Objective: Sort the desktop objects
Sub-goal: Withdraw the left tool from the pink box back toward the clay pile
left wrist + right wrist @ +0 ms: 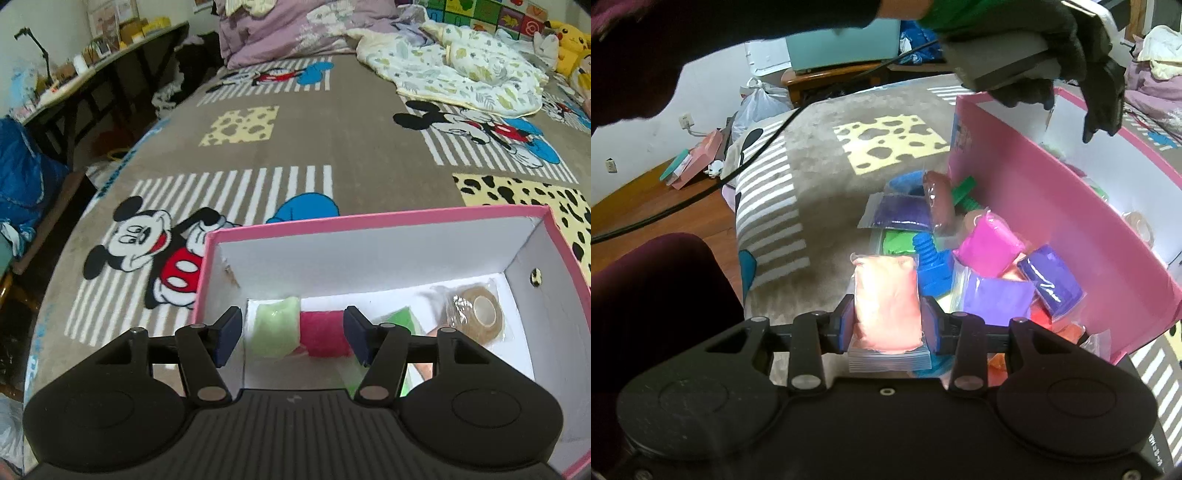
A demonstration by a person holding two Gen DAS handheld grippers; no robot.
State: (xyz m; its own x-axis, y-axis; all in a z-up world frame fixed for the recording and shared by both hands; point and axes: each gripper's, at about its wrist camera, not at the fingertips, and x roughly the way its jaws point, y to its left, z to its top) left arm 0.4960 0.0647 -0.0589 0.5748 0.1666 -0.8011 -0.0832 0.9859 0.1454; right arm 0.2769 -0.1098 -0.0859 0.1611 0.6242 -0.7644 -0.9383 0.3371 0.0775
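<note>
My left gripper (291, 338) is open and empty above the pink box (369, 219), whose white inside holds a light green clay packet (275, 326), a red one (325, 332), a green one (402, 319) and a roll of tan tape (478, 312). My right gripper (888, 326) is shut on a peach clay packet (886, 306), held above the blanket beside the pink box (1052, 206). A pile of packets lies against the box's outer wall: magenta (990, 243), purple (1052, 280), lilac (995, 299), dark purple (905, 212) and brown (938, 201), with blue (932, 264) and green (964, 192) plastic toys.
The box stands on a brown Mickey Mouse blanket (332, 140) on a bed. Pillows and a leaf-print quilt (461, 70) lie at the far end. A cluttered desk (92, 70) is at the left. The person's gloved left hand (1071, 48) hangs over the box.
</note>
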